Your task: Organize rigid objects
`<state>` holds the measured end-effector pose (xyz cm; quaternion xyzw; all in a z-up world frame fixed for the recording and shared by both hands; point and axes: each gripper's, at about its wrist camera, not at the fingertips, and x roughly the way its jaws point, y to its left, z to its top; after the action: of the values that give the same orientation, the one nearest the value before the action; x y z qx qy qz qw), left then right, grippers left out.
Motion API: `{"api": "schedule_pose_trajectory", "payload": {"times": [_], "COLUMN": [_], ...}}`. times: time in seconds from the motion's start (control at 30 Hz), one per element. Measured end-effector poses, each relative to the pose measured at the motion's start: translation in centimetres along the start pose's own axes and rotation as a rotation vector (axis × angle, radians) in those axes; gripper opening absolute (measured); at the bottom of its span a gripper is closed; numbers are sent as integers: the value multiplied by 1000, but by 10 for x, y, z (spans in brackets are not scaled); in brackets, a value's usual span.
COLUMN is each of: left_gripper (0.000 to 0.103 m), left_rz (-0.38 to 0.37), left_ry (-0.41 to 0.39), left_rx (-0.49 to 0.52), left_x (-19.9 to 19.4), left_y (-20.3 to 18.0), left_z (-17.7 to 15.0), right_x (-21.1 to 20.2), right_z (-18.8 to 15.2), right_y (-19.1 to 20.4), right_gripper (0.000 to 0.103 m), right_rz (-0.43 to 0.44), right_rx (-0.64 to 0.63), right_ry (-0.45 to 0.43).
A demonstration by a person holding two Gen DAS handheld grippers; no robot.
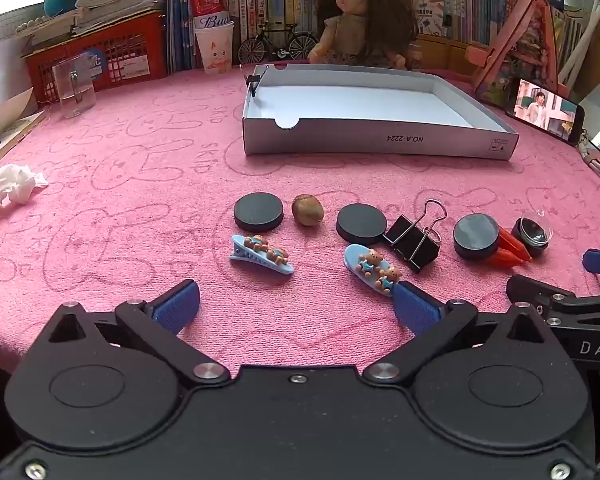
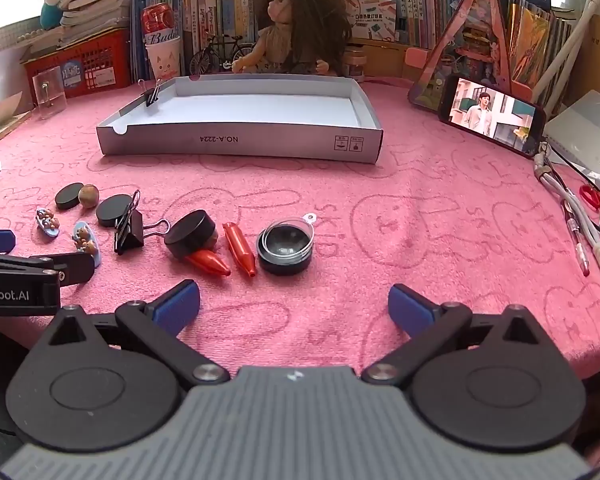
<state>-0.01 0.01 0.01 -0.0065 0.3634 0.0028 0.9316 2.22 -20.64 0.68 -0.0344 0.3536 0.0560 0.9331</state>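
Both your left gripper (image 1: 296,304) and right gripper (image 2: 294,306) gape empty, clutter just ahead, white box (image 1: 364,142) beyond, waiting to collect it

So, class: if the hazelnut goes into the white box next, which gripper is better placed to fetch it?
Left. The hazelnut lies just ahead of the open left gripper, while from the open right gripper it sits far off to the side, beyond the binder clip. The white box is empty apart from a small clip.
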Motion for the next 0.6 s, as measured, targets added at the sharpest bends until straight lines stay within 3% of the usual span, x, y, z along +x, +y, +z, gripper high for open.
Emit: {"api": "schedule_pose_trajectory", "payload": {"times": [0.6], "left_gripper": [103], "left_rz": [17], "left_ry": [16], "left_rx": [-7], "left_x": [1], "left_y": [0], "left_z": [1], "right_x": [0], "right_z": [0], "right_y": [1], "right_gripper": [103], "right_rz": [0], "right_rx": [1], "right_ry": [2]}}
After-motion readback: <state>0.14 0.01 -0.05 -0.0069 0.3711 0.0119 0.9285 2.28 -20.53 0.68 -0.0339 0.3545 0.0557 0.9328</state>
